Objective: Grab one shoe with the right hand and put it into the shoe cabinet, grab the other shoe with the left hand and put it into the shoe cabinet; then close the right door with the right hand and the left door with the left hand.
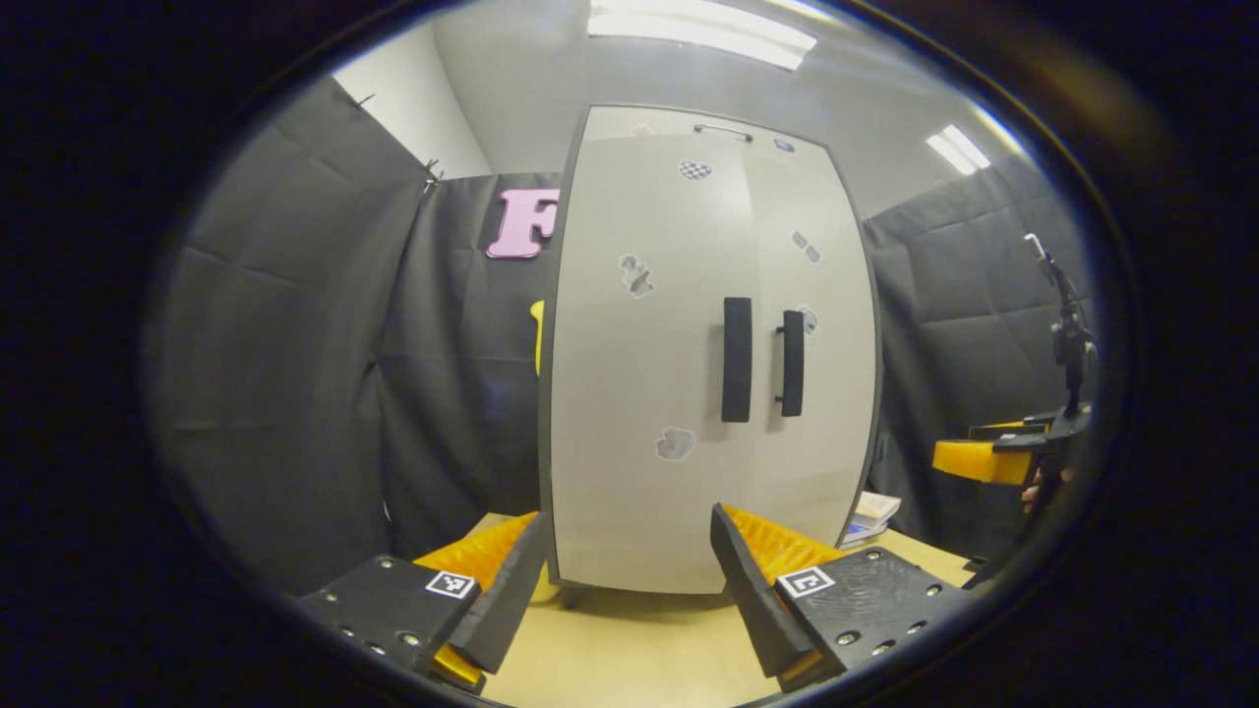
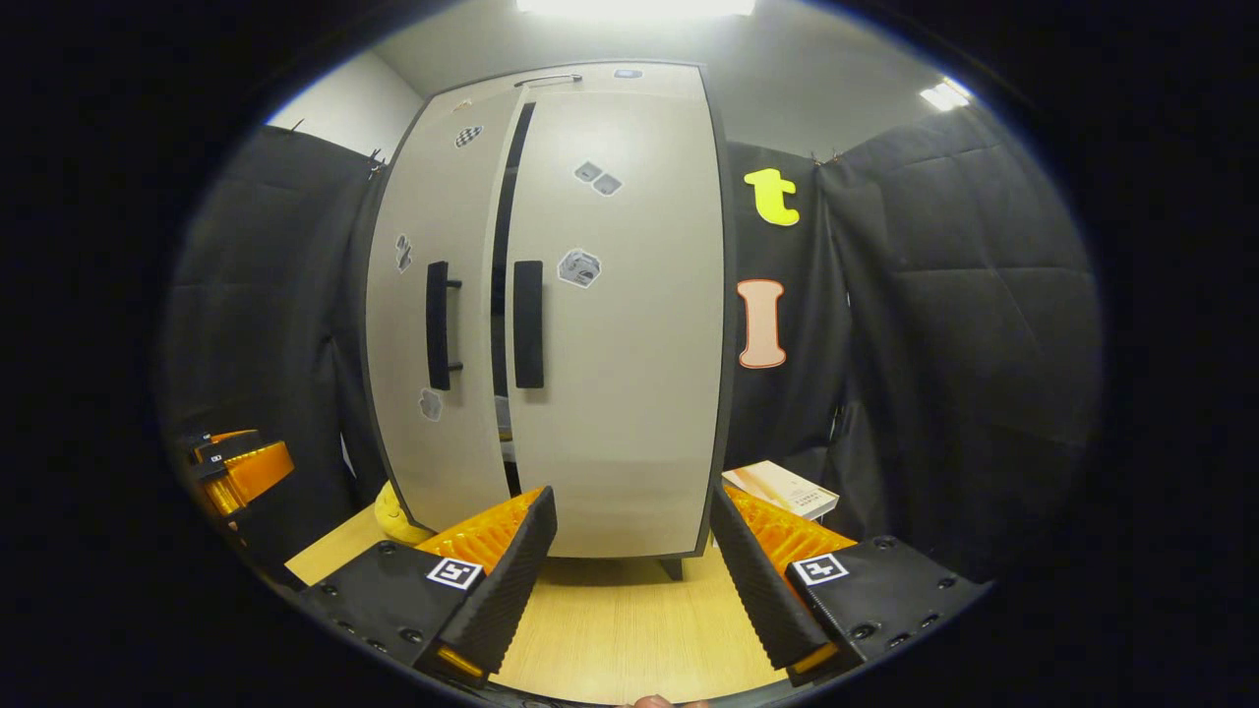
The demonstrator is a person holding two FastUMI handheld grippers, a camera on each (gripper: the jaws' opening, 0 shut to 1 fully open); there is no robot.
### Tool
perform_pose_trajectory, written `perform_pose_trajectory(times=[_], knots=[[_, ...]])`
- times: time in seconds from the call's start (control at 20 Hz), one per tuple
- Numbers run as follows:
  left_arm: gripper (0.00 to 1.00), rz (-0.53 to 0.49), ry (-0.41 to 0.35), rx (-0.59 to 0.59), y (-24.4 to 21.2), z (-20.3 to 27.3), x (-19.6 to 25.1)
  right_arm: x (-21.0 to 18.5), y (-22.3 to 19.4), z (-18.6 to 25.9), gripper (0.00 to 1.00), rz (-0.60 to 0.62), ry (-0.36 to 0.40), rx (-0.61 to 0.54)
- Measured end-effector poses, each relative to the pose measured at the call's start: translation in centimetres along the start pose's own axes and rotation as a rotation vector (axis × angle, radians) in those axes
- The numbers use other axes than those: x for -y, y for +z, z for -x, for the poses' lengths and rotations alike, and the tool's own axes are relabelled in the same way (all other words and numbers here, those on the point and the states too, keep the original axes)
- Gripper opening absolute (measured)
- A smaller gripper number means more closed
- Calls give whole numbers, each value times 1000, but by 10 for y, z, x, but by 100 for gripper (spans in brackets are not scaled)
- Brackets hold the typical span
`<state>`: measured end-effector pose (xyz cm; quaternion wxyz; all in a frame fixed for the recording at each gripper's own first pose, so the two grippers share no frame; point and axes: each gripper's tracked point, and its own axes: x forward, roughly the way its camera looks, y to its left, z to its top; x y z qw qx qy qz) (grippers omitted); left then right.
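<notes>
The cabinet (image 1: 708, 364) stands on the bench (image 2: 629, 629), its left door (image 2: 433, 324) and right door (image 2: 620, 324) nearly shut, a dark gap between them. Left claw (image 1: 629, 580) and right claw (image 2: 634, 570) both gape wide before it, holding nothing.

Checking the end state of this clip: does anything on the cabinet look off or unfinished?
Yes. In the right gripper view the left door sits slightly ajar, leaving a dark gap beside the right door of the shoe cabinet. Both grippers hang open, clear of it.
</notes>
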<state>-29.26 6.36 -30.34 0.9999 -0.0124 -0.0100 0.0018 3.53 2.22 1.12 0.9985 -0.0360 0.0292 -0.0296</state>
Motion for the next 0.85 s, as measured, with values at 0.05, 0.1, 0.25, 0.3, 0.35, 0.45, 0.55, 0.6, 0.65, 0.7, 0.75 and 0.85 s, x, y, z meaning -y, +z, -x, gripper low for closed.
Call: perform_pose_trajectory(times=[0.05,0.1,0.25,0.3,0.35,0.45,0.55,0.6,0.65,0.7,0.75,0.85], knots=[[93,3,3,-1,-3,1,0,-2,1,-1,94,5,0,2],[93,3,6,-4,-6,3,0,-5,1,-2,99,9,3,3],[93,-4,25,-25,-15,10,-8,-16,3,-11,99,15,34,-2],[93,-4,34,-32,-17,11,-11,-19,5,-14,99,17,48,-2],[93,-3,42,-35,-16,13,-14,-23,5,-19,99,16,61,-4],[93,5,62,-35,-15,16,-18,-26,3,-22,99,13,77,-2],[93,19,74,-32,-12,16,-16,-24,2,-23,99,13,88,-3],[93,29,74,-30,-10,14,-13,-21,2,-24,99,12,91,-2],[94,39,72,-30,-9,10,-8,-16,4,-25,99,8,91,2],[93,48,73,-36,-9,4,-2,-7,5,-27,99,-2,93,7],[93,66,77,-48,-8,-2,5,3,4,-28,97,-10,96,11],[93,99,100,-43,-1,-9,19,24,-4,-32,100,-19,112,12]])
